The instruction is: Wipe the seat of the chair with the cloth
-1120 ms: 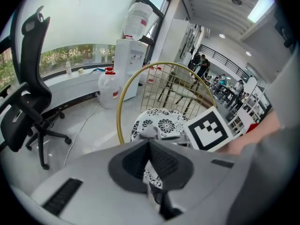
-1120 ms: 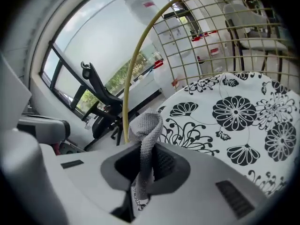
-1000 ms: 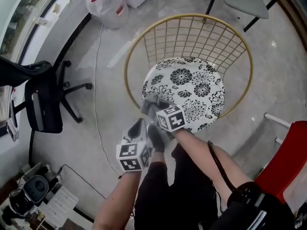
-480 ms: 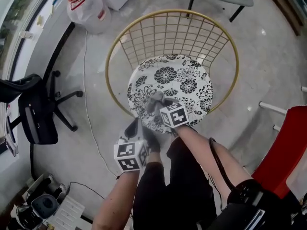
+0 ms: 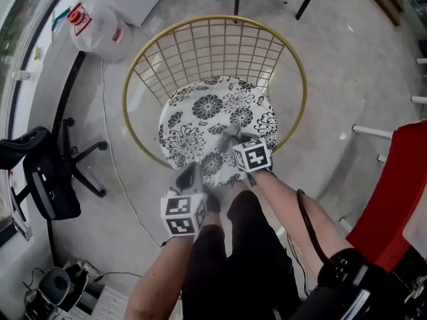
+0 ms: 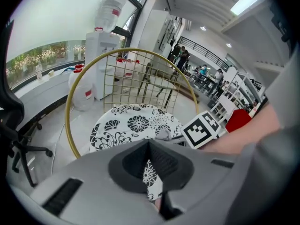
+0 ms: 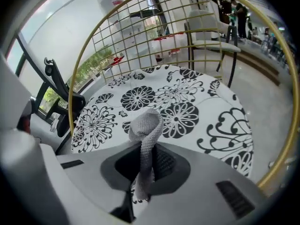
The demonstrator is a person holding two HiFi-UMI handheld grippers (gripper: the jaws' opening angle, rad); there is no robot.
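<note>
The chair's round seat (image 5: 200, 112) has a black-and-white flower print and sits inside a gold wire back (image 5: 213, 45). My right gripper (image 5: 235, 141) is over the seat's front right part, shut on a grey knitted cloth (image 5: 229, 135). In the right gripper view the cloth (image 7: 146, 124) sticks up from between the jaws as a folded loop, with the seat (image 7: 192, 93) close under it. My left gripper (image 5: 192, 175) is at the seat's front edge, shut with nothing in it. The seat (image 6: 126, 125) also shows in the left gripper view, just beyond my left gripper (image 6: 150, 159).
A black office chair (image 5: 47, 172) stands at the left, with a cable (image 5: 110, 159) running along the floor beside it. A large water bottle (image 5: 93, 25) lies at the top left. A red chair (image 5: 393, 199) is at the right, and another chair's legs (image 5: 303, 5) at the top.
My right gripper has moved the cloth across the seat, from the front left part to the front right. My left gripper has stayed at the seat's front edge.
</note>
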